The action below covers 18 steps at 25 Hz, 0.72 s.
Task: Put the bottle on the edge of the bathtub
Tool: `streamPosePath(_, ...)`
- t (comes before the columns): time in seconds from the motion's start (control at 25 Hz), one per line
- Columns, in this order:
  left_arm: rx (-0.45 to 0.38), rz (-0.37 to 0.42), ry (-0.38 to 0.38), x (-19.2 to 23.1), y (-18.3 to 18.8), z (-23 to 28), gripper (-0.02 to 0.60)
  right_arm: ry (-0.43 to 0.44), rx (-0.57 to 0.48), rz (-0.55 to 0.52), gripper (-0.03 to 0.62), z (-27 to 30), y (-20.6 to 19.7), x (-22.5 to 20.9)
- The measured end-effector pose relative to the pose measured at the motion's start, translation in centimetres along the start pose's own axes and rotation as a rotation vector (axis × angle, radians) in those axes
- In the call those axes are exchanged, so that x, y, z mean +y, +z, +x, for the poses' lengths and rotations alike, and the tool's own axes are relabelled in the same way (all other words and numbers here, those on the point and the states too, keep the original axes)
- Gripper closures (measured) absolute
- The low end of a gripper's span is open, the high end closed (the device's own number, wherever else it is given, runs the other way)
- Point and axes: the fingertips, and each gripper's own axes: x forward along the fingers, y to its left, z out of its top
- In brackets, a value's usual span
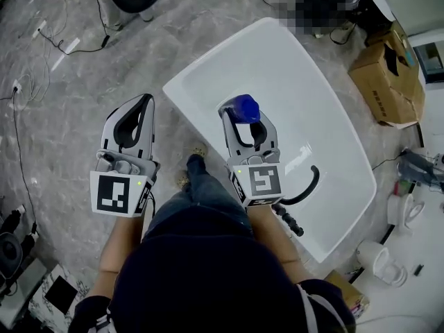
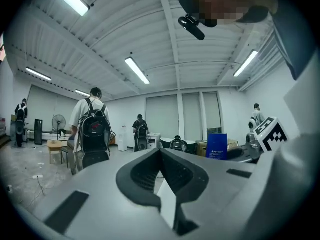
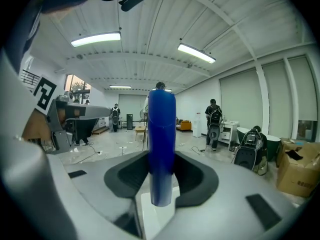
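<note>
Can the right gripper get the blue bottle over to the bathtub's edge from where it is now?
Probably yes. The right gripper is shut on the bottle over the bathtub, and the near rim lies just to its left with nothing in between.

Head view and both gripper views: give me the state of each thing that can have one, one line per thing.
bottle: held between the right gripper's jaws, above the bathtub, not yet on its edge.
right gripper: shut on the bottle.
left gripper: shut, nothing between its jaws.
bathtub: no water visible in it.
</note>
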Motion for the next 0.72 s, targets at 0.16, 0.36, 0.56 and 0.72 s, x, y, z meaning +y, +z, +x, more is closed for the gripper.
streamPosePath(0.16, 0.002, 0.013, -0.062, -0.7, -0.4, 4.2, 0.558, 0.029, 0.000, 0.001, 0.425, 2.0, -0.9, -1.2)
streamPosePath(0.36, 0.010, 0.014, -0.110, -2.2, -1.4, 8.3, 0.558, 0.094, -0.036, -0.024, 0.425, 3.9, -1.6, -2.3)
streamPosePath(0.56, 0.022, 0.036, -0.116, -1.7, -3.7, 9.5, 0.558, 0.150, -0.030, -0.032, 0.425, 5.9, -3.4, -1.5)
streamPosePath(0.72, 0.048, 0.017, -0.125, -0.7, -6.3, 9.0, 0.558, 0.191, -0.036, -0.024, 0.425, 7.5, -5.1, 0.1)
